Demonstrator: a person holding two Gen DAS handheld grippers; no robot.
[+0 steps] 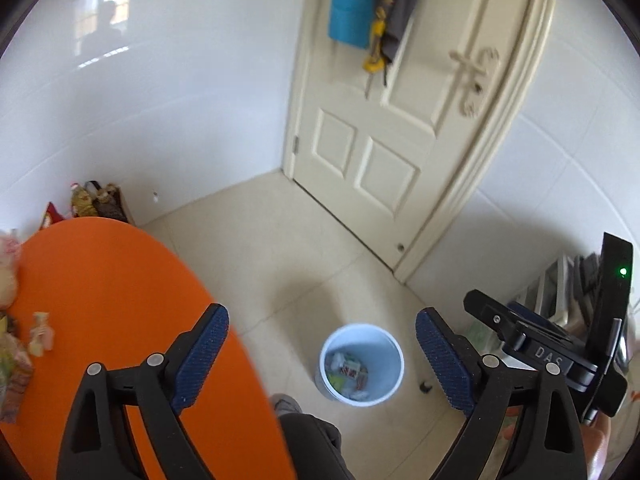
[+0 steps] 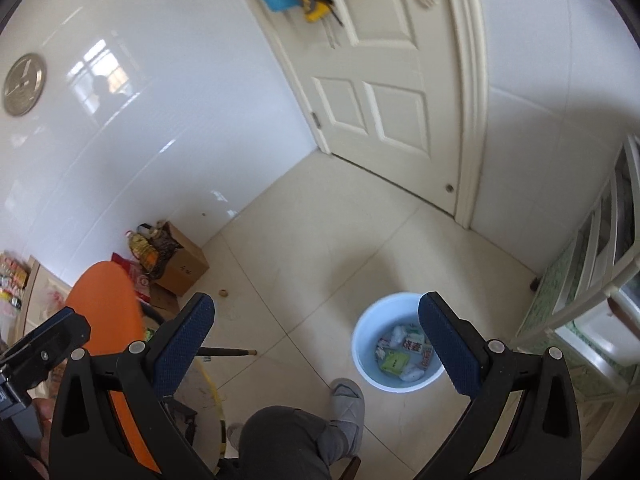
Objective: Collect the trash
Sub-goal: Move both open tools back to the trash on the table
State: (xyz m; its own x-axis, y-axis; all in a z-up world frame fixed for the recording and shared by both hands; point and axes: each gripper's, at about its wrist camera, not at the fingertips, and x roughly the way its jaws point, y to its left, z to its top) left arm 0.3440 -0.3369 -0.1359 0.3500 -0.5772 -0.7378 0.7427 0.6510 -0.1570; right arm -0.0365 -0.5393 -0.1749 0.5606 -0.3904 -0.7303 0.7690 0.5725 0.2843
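A pale blue bin [image 1: 385, 354] stands on the tiled floor with several wrappers [image 1: 347, 372] lying in it. My left gripper [image 1: 320, 316] hangs high above it, open and holding nothing, its left finger over the orange table [image 1: 120, 300]. A few crumpled wrappers [image 1: 40, 334] lie at that table's left edge. In the right wrist view my right gripper [image 2: 316, 300] is also open and bare, and its right finger overlaps the bin [image 2: 366, 340] and the wrappers inside [image 2: 402, 354]. The right tool's black body [image 1: 560, 344] shows at the left wrist view's right edge.
The person's dark trouser leg [image 2: 288, 440] and grey slipper [image 2: 348, 404] are beside the bin. A cream door [image 1: 380, 120] closes the far corner. A cardboard box [image 2: 182, 270] with bottles sits by the wall, and a white cabinet [image 2: 592, 280] lines the right side.
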